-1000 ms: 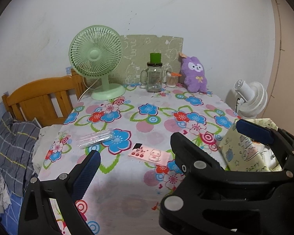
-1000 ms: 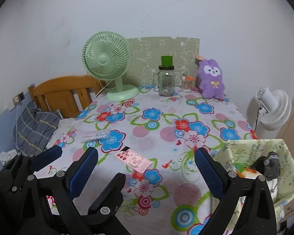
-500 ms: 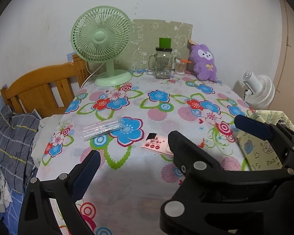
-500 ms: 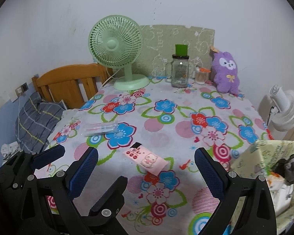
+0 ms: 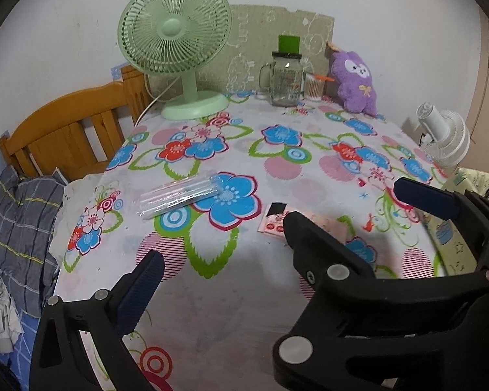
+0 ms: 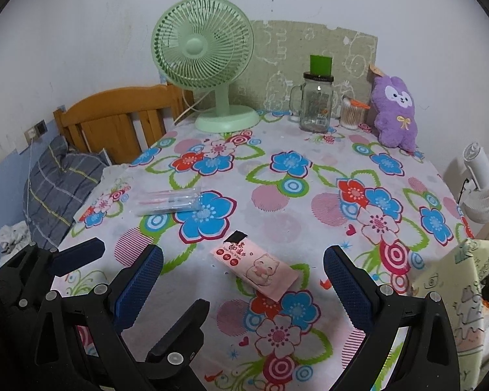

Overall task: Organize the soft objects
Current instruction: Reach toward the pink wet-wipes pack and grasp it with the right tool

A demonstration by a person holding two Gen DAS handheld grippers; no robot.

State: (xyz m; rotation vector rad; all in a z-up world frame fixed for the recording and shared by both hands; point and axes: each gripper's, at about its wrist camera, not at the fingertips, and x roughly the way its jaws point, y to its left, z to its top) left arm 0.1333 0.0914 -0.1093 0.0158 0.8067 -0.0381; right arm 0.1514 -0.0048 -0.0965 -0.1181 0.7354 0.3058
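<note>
A purple plush rabbit [image 6: 397, 114] sits upright at the table's far right corner; it also shows in the left wrist view [image 5: 355, 81]. A pale yellow fabric bin [image 6: 472, 293] stands off the table's right edge with soft toys inside. A pink wet-wipe pack [image 6: 254, 268] lies on the flowered tablecloth [image 6: 277, 195] just ahead of my right gripper [image 6: 243, 282], which is open and empty. My left gripper [image 5: 274, 228] is open and empty over the near table edge. The right gripper's arm [image 5: 375, 277] crosses the left wrist view and hides part of the pack [image 5: 270, 224].
A green desk fan [image 6: 205, 58], a glass jar with a green lid [image 6: 318, 97] and a cotton-swab tub [image 6: 352, 114] stand along the back. A clear plastic packet [image 6: 169, 200] lies at mid-left. A white fan [image 6: 482, 189] stands off the right, a wooden bed frame [image 6: 114, 120] off the left.
Both grippers have moved forward and higher over the table, so the fan, jar, rabbit and pink pack look nearer. Both stayed open.
</note>
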